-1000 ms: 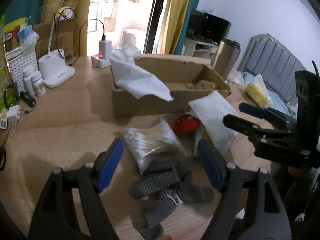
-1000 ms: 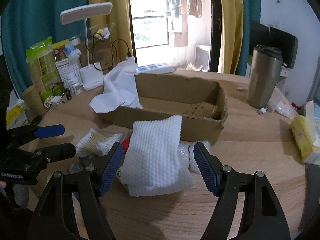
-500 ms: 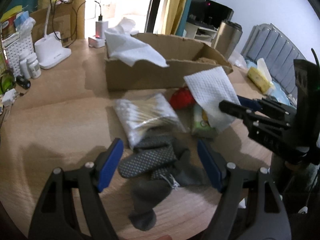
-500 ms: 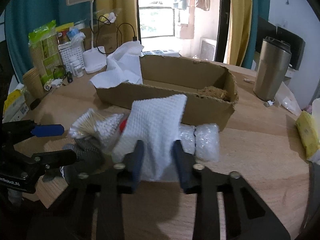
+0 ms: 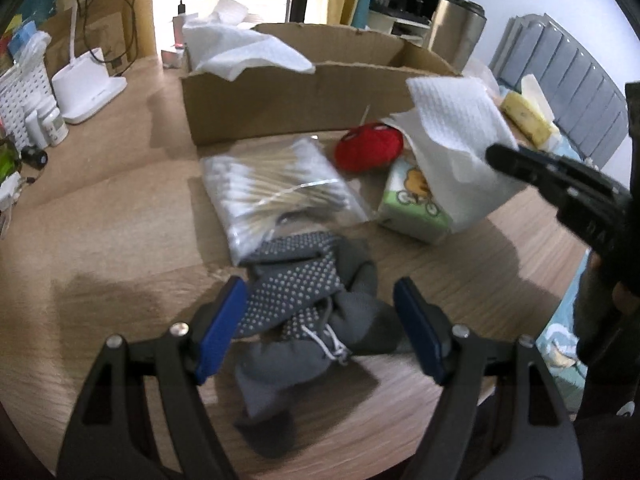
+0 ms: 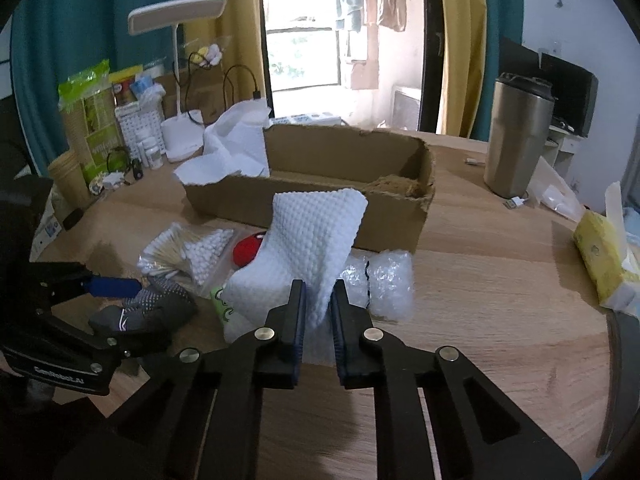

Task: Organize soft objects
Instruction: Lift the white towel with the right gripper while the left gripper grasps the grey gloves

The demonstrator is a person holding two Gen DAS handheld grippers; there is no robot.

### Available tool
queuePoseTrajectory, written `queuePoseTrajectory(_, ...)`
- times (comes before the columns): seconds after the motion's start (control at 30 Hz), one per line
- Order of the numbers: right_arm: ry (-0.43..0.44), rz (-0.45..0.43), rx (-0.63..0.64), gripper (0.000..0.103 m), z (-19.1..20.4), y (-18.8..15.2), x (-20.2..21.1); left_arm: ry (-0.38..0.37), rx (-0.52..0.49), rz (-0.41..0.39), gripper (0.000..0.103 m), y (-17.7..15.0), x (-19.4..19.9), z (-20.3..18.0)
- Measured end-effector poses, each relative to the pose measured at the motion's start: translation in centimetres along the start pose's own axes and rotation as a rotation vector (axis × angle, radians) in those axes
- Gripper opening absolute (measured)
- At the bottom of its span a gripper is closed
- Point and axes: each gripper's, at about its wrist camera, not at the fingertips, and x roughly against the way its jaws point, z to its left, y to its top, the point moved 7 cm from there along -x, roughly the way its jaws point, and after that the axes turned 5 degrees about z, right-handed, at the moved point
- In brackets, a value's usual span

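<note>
— Right wrist view: what is held by the right hand-held gripper [image 6: 318, 304]?

— A white textured cloth [image 6: 310, 240] is pinched at its lower edge between the nearly closed fingers and is lifted off the counter [image 6: 480, 300], draping up and ahead of the tips. Just ahead and below it, a roll of bubble wrap [image 6: 384, 276] is seen, and a green tissue pack [image 6: 222, 300] is partly covered by the cloth on the left.

— And beyond those?

— A cardboard box [image 6: 320, 188] is set farther ahead, with a second white cloth [image 6: 236, 148] hung over its left end. A steel tumbler [image 6: 518, 136] is placed far to the right.

— What is shown in the left wrist view?

— The left hand-held gripper [image 5: 318, 326] is spread wide and holds nothing. Grey dotted socks [image 5: 308, 308] are lying between its fingers on the counter. Ahead of them a bag of cotton swabs [image 5: 276, 188] is seen, with a red soft toy [image 5: 368, 146] ahead to the right.
</note>
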Motion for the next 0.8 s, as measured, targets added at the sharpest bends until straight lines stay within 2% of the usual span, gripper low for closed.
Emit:
queuePoseTrajectory(0.03, 0.001, -0.011, -0.006, 0.013, -0.2, 0.2, 0.3, 0.002, -0.009, 0.002, 0.069, -0.1, 0.0, -0.1)
queuePoseTrajectory(0.07, 0.002, -0.017, -0.009, 0.013, -0.3, 0.2, 0.5, 0.006, -0.015, 0.002, 0.057, -0.1, 0.0, -0.2)
queuePoseTrajectory(0.17, 0.005, -0.046, -0.021, 0.013, -0.7, 0.7, 1.2, 0.035, -0.051, 0.004, 0.04, -0.3, 0.0, -0.6)
queuePoseTrajectory(0.27, 0.006, -0.059, -0.022, 0.013, -0.8, 1.0, 1.6, 0.015, -0.071, 0.003, 0.033, -0.3, 0.2, -1.2)
queuePoseTrajectory(0.47, 0.0, -0.06, -0.011, 0.013, -0.8, 1.2, 2.0, -0.017, -0.115, -0.061, 0.031, 0.3, 2.1, -2.7)
queuePoseTrajectory(0.63, -0.004, 0.002, -0.021, 0.014, -0.9, 0.6, 0.6, -0.046, -0.113, -0.133, 0.031, 1.4, 4.3, -2.7)
queuePoseTrajectory(0.67, -0.005, 0.022, -0.02, 0.021, -0.9, 0.4, 0.2, -0.052, -0.11, -0.147, 0.031, 1.7, 4.7, -2.6)
queuePoseTrajectory(0.7, -0.01, 0.046, -0.014, 0.035, -0.9, 0.1, -0.4, -0.056, -0.106, -0.156, 0.031, 1.8, 4.9, -2.5)
queuePoseTrajectory(0.77, 0.003, 0.067, -0.019, 0.056, -0.7, -0.2, -1.0, -0.063, -0.1, -0.18, 0.031, 2.3, 5.7, -2.4)
queuePoseTrajectory(0.8, 0.014, 0.074, -0.023, 0.06, -0.5, -0.3, -1.3, -0.064, -0.098, -0.192, 0.031, 2.4, 6.1, -2.3)
